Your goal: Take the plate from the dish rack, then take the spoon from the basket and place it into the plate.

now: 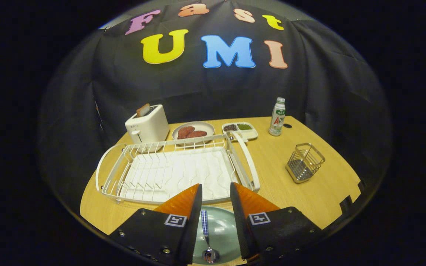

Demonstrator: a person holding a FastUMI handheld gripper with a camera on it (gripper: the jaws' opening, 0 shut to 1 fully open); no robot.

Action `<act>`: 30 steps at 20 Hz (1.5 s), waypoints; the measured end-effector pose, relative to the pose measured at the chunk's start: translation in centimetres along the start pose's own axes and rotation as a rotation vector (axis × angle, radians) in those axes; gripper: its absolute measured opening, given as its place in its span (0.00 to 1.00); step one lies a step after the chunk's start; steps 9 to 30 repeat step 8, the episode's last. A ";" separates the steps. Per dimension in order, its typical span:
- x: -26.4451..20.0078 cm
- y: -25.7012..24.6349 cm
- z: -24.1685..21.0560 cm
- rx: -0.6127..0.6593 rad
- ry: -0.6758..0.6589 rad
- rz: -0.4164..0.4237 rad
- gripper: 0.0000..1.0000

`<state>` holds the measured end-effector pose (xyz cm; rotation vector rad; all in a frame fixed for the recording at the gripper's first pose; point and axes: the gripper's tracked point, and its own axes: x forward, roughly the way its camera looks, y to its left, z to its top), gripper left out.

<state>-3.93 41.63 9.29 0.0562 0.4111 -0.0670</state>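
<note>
spoon lies in the plate, tongs parted above it

the tongs [216, 192] hang with their fingers apart, gripping nothing. between them, at the near edge of the tabletop [309, 192], sits the plate [222, 232], and the spoon [207, 240] lies in it, bowl toward the near edge. just beyond the fingers the dish rack [176, 170] stands bare. the basket [304, 162] is toward the right edge. along the far edge stand a toaster [147, 125], a plate of food [193, 132], a divided tray [239, 129] and a bottle [277, 116].
</note>
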 end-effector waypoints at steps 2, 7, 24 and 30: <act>-0.7 -0.7 3.8 0.001 -0.082 -0.009 0.47; -3.1 -3.0 13.4 -0.010 -0.299 -0.039 0.46; -3.2 -3.4 15.1 -0.008 -0.334 -0.049 0.48; -3.2 -3.4 15.1 -0.008 -0.334 -0.049 0.48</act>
